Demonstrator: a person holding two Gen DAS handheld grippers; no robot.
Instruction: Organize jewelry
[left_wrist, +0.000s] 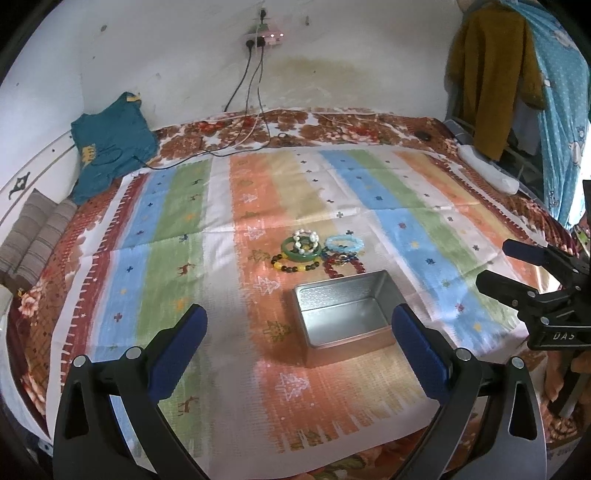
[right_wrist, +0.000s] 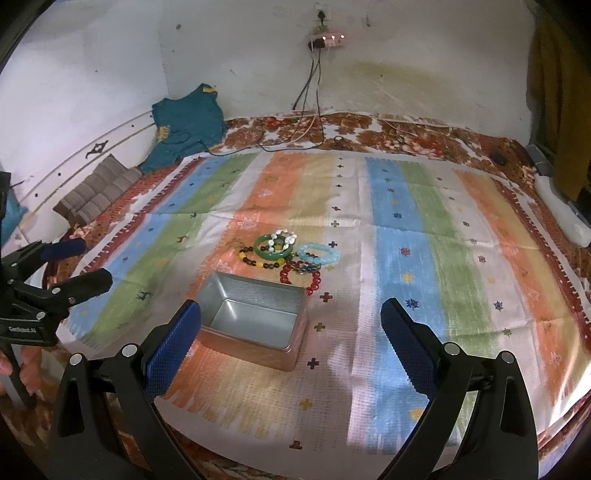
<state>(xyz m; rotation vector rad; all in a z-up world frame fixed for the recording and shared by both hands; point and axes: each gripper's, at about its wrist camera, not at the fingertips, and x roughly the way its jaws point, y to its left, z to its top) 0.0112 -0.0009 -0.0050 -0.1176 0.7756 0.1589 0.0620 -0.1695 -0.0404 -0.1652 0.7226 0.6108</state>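
Observation:
An empty metal tin (left_wrist: 345, 317) (right_wrist: 255, 319) stands open on the striped cloth (left_wrist: 184, 229). Just behind it lies a cluster of bracelets: a green bangle (left_wrist: 300, 251) (right_wrist: 271, 248) with a white pearl bracelet (left_wrist: 306, 238) (right_wrist: 283, 237) on it, a light blue bead bracelet (left_wrist: 344, 243) (right_wrist: 318, 254), a yellow and dark bead bracelet (left_wrist: 295, 266) (right_wrist: 258, 263) and a red bead bracelet (left_wrist: 341, 267) (right_wrist: 300, 277). My left gripper (left_wrist: 299, 358) is open and empty, in front of the tin. My right gripper (right_wrist: 291, 350) is open and empty, to the tin's right; it shows in the left wrist view (left_wrist: 517, 269).
The cloth lies on a floral bedspread (left_wrist: 332, 125) against a white wall. A teal garment (left_wrist: 110, 147) and a striped cushion (left_wrist: 33, 236) lie at the back left. Cables (left_wrist: 251, 92) hang from a wall socket. Clothes (left_wrist: 495, 74) hang at the right.

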